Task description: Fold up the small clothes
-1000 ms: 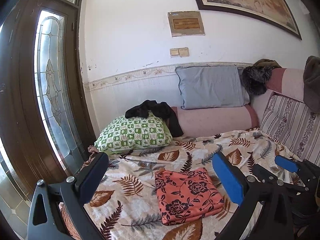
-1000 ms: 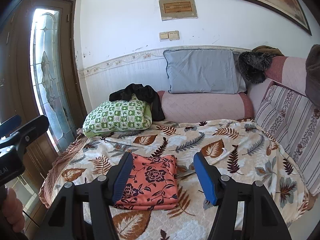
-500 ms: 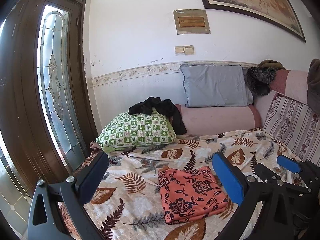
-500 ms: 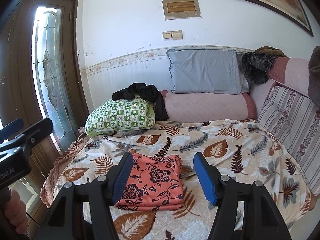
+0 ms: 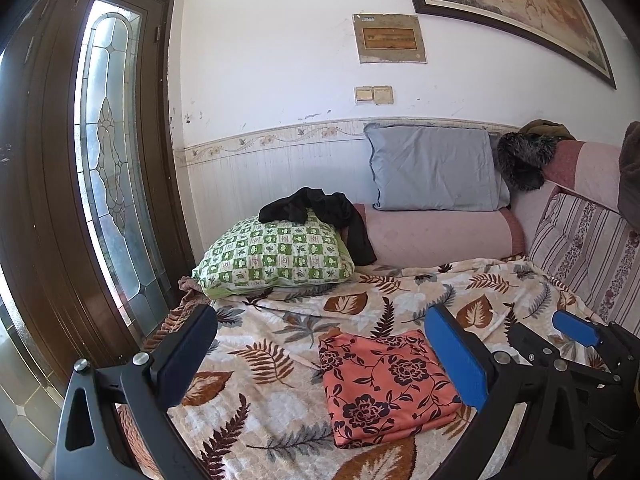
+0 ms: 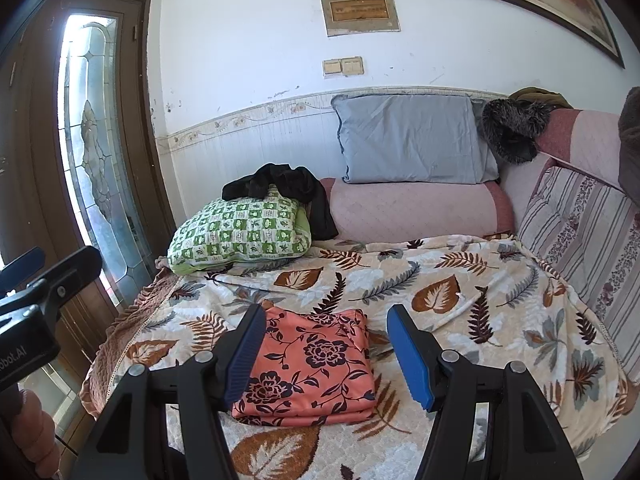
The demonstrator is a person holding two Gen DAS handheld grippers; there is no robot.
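A folded orange cloth with dark flowers (image 5: 384, 388) lies flat on the leaf-print blanket (image 5: 280, 360) near the bed's front edge. It also shows in the right wrist view (image 6: 312, 368). My left gripper (image 5: 320, 356) is open and empty, held above and in front of the cloth. My right gripper (image 6: 326, 354) is open and empty, its jaws framing the cloth from above without touching it. The right gripper's blue tip shows in the left wrist view (image 5: 576, 328). The left gripper's body shows at the left of the right wrist view (image 6: 44, 280).
A green checked pillow (image 5: 276, 254) with a black garment (image 5: 320, 212) on it sits at the back left. A grey pillow (image 5: 436, 168) rests on a pink bolster (image 5: 436, 236). A striped cushion (image 5: 588, 248) is at the right. A wooden door (image 5: 88, 184) stands left.
Both grippers have drawn back and risen slightly, so the cloth and bed sit a little lower and farther in both views. The cloth has not moved.
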